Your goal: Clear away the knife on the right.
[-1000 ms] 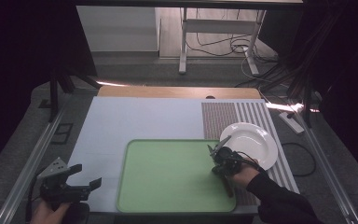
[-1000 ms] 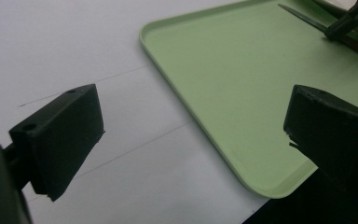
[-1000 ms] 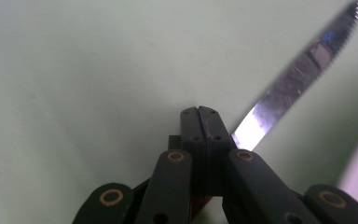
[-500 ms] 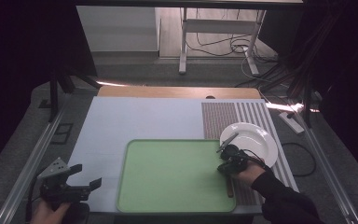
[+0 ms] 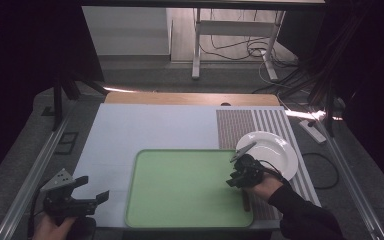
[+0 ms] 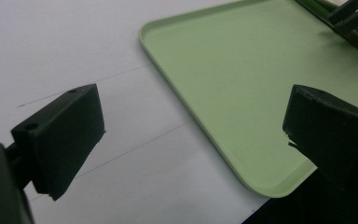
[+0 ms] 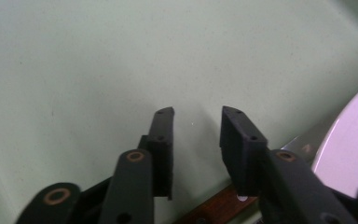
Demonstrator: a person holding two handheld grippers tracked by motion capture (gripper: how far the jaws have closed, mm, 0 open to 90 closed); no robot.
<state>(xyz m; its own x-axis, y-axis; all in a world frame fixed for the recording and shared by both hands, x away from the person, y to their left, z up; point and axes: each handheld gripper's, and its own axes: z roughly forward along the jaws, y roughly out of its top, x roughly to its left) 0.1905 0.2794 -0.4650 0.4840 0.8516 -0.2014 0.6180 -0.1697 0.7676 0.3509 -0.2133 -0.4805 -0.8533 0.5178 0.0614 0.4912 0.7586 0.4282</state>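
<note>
Two jaws of the right gripper [image 7: 196, 126] have just been opening to a narrow gap with nothing between them, above the pale green plastic tray [image 5: 180, 190]. Beside it on the counter lies the round white plate [image 5: 275, 150]; widening before reaching for its rim would help. The left gripper [image 5: 92, 192] waits wide open.

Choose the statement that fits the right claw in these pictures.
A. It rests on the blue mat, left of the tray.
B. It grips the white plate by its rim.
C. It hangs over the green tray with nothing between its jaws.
C: the right claw is over the green tray, its jaws slightly apart with only tray surface between them.
</note>
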